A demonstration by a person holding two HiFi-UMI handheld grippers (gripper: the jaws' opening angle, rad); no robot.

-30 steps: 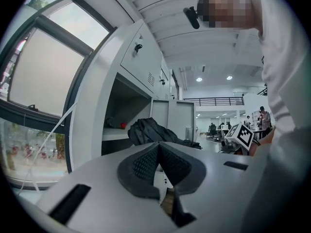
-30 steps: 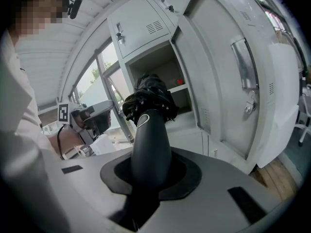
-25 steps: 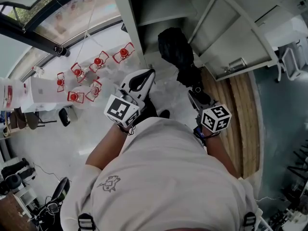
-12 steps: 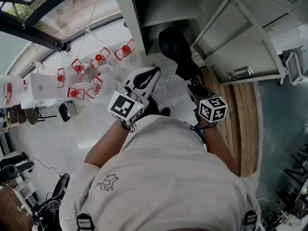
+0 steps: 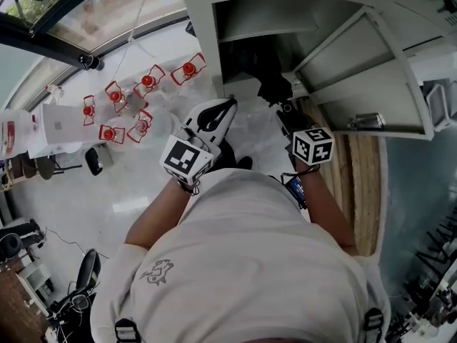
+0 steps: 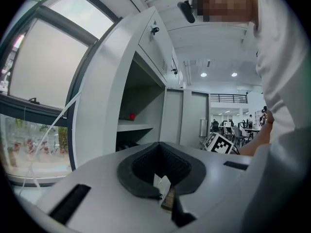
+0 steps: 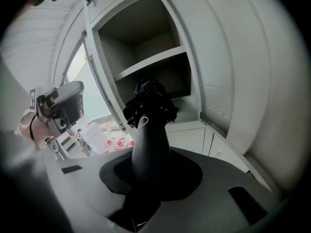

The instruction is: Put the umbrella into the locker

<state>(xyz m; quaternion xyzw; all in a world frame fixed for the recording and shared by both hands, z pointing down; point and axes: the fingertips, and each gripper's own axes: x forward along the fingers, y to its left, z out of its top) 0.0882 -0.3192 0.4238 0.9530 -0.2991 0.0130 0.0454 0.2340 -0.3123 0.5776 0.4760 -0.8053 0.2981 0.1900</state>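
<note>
Umbrella pinched lengthwise in right gripper, far end at locker mouth under its shelf (angled to slide straight in, likely). Left gripper pressed together, empty, just outside locker.

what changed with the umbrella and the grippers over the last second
The right gripper, shut on the black umbrella, carried it forward, so its bunched end now reaches deeper into the locker. Nothing was taken hold of or let go. Unchanged: the grip on the umbrella, the left gripper shut and empty in front of the locker, and the locker door open.
</note>
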